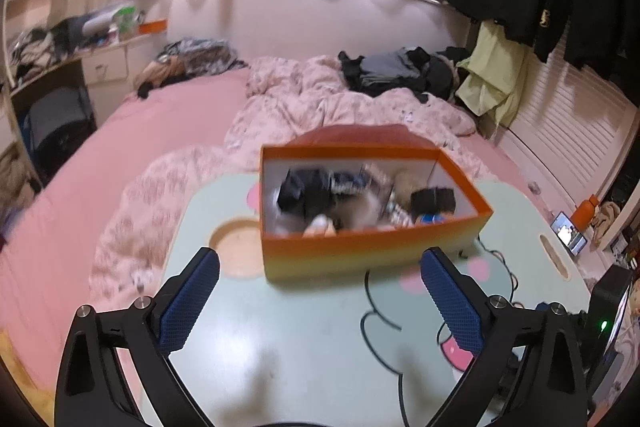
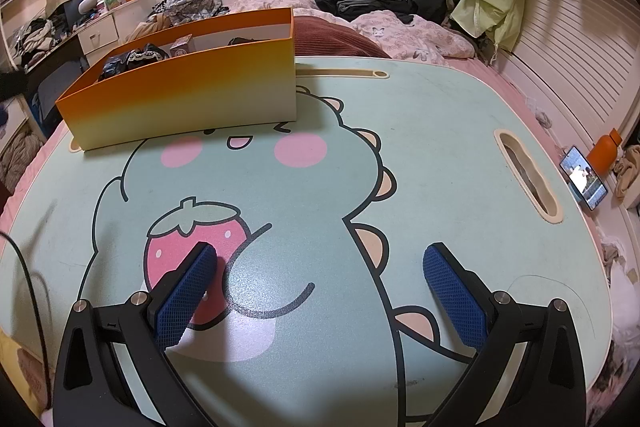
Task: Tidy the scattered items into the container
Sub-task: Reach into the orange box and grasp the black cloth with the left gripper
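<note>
Apparently the gathering is almost over — both grippers are empty and spread wide, nothing between their blue pads. Ahead of the left gripper (image 1: 320,291), just beyond its fingertips, stands the orange box (image 1: 376,251), open at the top and already holding a blurred heap of dark and pale items (image 1: 352,199). From the right gripper (image 2: 320,281) the same box sits well ahead and off to the left-finger side, and nothing loose shows on the table between or around its fingers.

My reading is that the step in hand is a last check. To do it well, sweep each gripper's view slowly across the table before calling it done, and look past the box's far wall, which hides a strip of the top. If anything sticks up above the rim, press it down with the fingers held apart so the light cardboard box does not slide.

Under the fingers lies a pale green lap table (image 2: 440,115) printed with a cartoon dinosaur and a strawberry — smooth and slightly glossy. It rests on a bed with a pink sheet (image 1: 120,147) and a rumpled floral quilt (image 1: 304,99); clothes are piled beyond, a phone (image 2: 584,179) and an orange bottle (image 2: 604,149) sit off to the right.
</note>
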Demonstrator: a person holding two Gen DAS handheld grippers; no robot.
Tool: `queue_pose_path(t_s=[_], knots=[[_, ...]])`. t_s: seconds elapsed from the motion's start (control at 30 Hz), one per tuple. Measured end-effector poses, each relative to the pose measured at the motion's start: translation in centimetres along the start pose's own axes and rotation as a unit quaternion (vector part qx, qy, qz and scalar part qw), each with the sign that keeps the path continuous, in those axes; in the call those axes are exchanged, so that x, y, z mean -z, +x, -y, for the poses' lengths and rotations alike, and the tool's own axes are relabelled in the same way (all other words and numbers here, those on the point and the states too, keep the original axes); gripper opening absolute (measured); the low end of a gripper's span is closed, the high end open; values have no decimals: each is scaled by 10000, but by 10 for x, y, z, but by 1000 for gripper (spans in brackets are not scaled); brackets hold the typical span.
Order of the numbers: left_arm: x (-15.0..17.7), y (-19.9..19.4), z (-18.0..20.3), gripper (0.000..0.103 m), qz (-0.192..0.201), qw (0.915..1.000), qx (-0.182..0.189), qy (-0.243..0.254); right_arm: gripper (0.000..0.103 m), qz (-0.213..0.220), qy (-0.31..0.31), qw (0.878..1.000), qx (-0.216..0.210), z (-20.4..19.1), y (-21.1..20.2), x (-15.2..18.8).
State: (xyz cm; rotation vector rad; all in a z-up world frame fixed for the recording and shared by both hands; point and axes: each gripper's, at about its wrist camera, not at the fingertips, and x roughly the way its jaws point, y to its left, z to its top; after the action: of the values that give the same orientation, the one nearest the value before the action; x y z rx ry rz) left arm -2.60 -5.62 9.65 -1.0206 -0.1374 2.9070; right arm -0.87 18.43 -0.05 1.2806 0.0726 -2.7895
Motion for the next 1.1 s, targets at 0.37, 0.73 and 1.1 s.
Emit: queue_pose_path(t_s=[0.37, 0.73, 1.1], knots=[[-61, 60, -1, 37, -1315, 9894, 598, -127, 103, 0, -27, 10000, -6, -1, 1, -1], [-72, 124, 25, 55, -1663, 9860, -115, 81, 103, 0, -44, 10000, -18, -1, -1, 0], [-66, 141, 36, 17, -1645, 9839, -507, 484, 103, -2, -49, 10000, -23, -2, 0, 0]])
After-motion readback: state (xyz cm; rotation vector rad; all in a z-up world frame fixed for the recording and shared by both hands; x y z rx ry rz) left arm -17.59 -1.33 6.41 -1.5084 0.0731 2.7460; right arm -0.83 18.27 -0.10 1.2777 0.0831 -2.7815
